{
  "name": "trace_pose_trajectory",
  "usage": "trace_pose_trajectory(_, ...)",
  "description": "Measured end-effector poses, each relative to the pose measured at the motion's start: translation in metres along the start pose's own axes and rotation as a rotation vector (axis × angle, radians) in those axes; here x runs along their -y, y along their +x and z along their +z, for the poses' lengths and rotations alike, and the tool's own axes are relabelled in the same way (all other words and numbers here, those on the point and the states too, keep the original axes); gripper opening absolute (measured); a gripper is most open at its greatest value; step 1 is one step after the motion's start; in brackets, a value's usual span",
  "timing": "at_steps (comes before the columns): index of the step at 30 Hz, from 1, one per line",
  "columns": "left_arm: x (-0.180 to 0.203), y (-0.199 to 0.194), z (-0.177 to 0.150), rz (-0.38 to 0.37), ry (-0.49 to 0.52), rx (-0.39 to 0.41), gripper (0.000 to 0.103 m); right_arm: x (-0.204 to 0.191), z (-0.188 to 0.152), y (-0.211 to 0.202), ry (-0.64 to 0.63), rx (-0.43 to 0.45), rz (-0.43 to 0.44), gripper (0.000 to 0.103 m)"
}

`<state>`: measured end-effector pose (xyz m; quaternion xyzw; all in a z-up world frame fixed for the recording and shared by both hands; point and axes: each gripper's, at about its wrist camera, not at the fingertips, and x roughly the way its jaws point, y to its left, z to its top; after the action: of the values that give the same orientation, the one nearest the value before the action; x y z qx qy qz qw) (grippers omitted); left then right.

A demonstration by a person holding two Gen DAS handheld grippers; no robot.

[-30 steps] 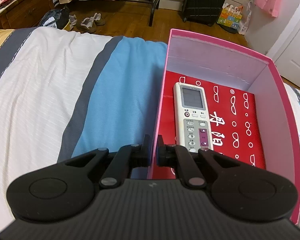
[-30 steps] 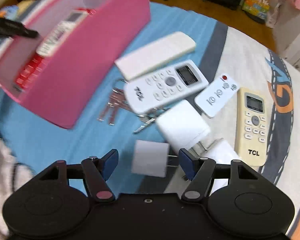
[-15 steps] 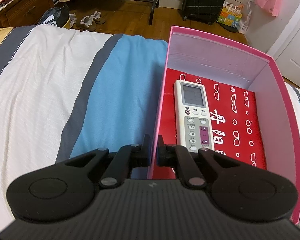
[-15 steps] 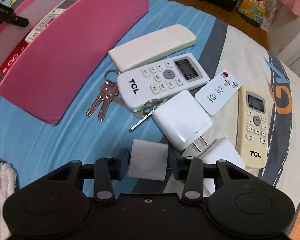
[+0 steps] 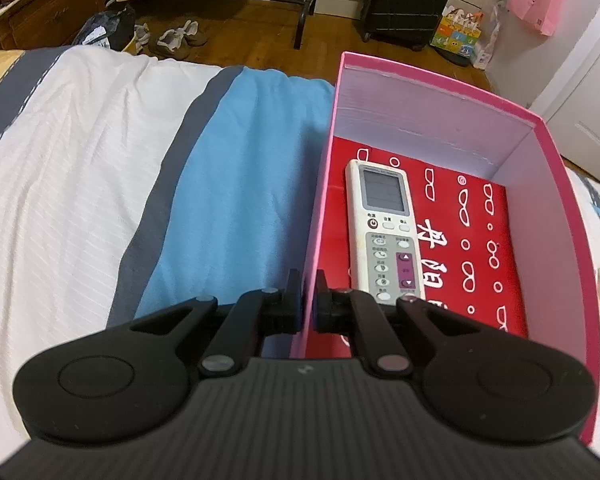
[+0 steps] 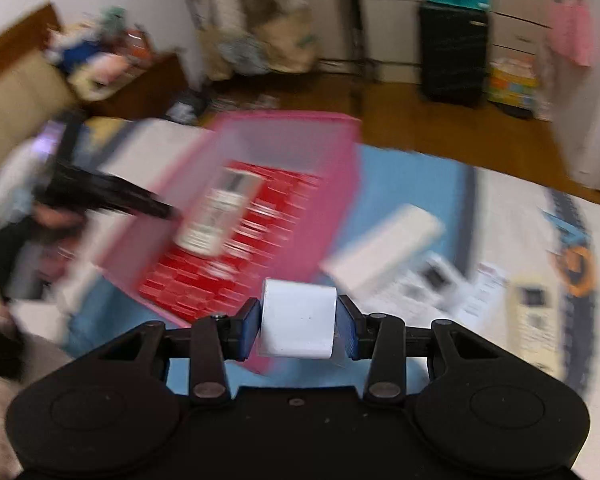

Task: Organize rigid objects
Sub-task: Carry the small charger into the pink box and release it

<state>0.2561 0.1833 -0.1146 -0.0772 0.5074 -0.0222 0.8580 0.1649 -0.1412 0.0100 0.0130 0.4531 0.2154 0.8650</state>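
A pink box [image 5: 568,216] with a red printed floor lies on the bed and holds a white remote [image 5: 384,220]. My left gripper [image 5: 309,304] is shut on the box's near left wall. My right gripper [image 6: 298,322] is shut on a small white charger block [image 6: 298,322], held in the air above the bed in front of the pink box [image 6: 340,184]. The right wrist view is blurred by motion. The white remote [image 6: 220,212] shows inside the box there too.
Several white remotes [image 6: 384,248] and a cream remote [image 6: 534,312] lie on the bed right of the box. The bedspread has white, grey and blue stripes [image 5: 236,184]. The other hand-held gripper [image 6: 100,196] shows at left. A black suitcase [image 5: 408,0] stands on the floor beyond.
My right gripper closed on the white charger block, lifted it off the bed and swung toward the pink box. My left gripper kept its hold on the box wall.
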Motion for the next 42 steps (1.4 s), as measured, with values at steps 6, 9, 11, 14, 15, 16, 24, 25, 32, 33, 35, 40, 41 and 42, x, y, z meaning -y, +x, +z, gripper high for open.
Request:
trace_pose_trajectory(6,-0.005,0.000,0.000,-0.024,-0.010,0.000,0.005,-0.078,0.025,0.043,-0.088,-0.031,0.149,0.046)
trace_pose_trajectory(9,-0.007,0.000,0.000,-0.034,-0.011,-0.001,0.005,-0.090,0.036,0.090,-0.063,-0.100,0.136,0.046)
trace_pose_trajectory(11,-0.008,0.000,-0.001,-0.039,-0.012,0.000,0.005,-0.090,0.040,0.119,-0.018,-0.144,0.114,0.046)
trace_pose_trajectory(14,-0.010,0.000,-0.001,-0.049,-0.019,-0.002,0.005,-0.084,0.041,0.156,0.076,-0.197,0.082,0.046)
trace_pose_trajectory(15,-0.011,0.000,-0.001,-0.055,-0.024,-0.003,0.005,-0.082,0.037,0.164,0.116,-0.206,0.094,0.046)
trace_pose_trajectory(16,-0.012,0.000,0.000,-0.060,-0.029,-0.005,0.006,-0.079,0.035,0.173,0.171,-0.220,0.119,0.046)
trace_pose_trajectory(24,-0.016,0.002,0.000,-0.073,-0.063,-0.016,0.006,-0.093,0.007,0.196,0.283,-0.202,0.162,0.052)
trace_pose_trajectory(25,-0.015,0.002,0.000,-0.070,-0.062,-0.015,0.006,-0.096,0.008,0.192,0.252,-0.194,0.153,0.053)
trace_pose_trajectory(32,-0.013,0.001,0.000,-0.068,-0.062,-0.018,0.006,-0.085,0.026,0.122,0.084,-0.105,0.109,0.065)
trace_pose_trajectory(33,-0.014,0.001,0.001,-0.068,-0.061,-0.018,0.006,-0.081,0.029,0.105,0.061,-0.068,0.092,0.068)
trace_pose_trajectory(35,-0.014,0.001,0.001,-0.065,-0.061,-0.018,0.006,-0.069,0.034,0.078,0.029,-0.002,0.056,0.073)
trace_pose_trajectory(40,-0.016,0.002,0.001,-0.064,-0.062,-0.020,0.006,-0.035,0.037,0.022,-0.026,0.078,-0.081,0.075)
trace_pose_trajectory(41,-0.016,0.002,0.001,-0.061,-0.060,-0.020,0.006,-0.026,0.039,0.017,-0.021,0.059,-0.095,0.075)
trace_pose_trajectory(42,-0.016,0.002,0.001,-0.058,-0.058,-0.020,0.006,-0.017,0.039,0.011,-0.018,0.037,-0.106,0.075)
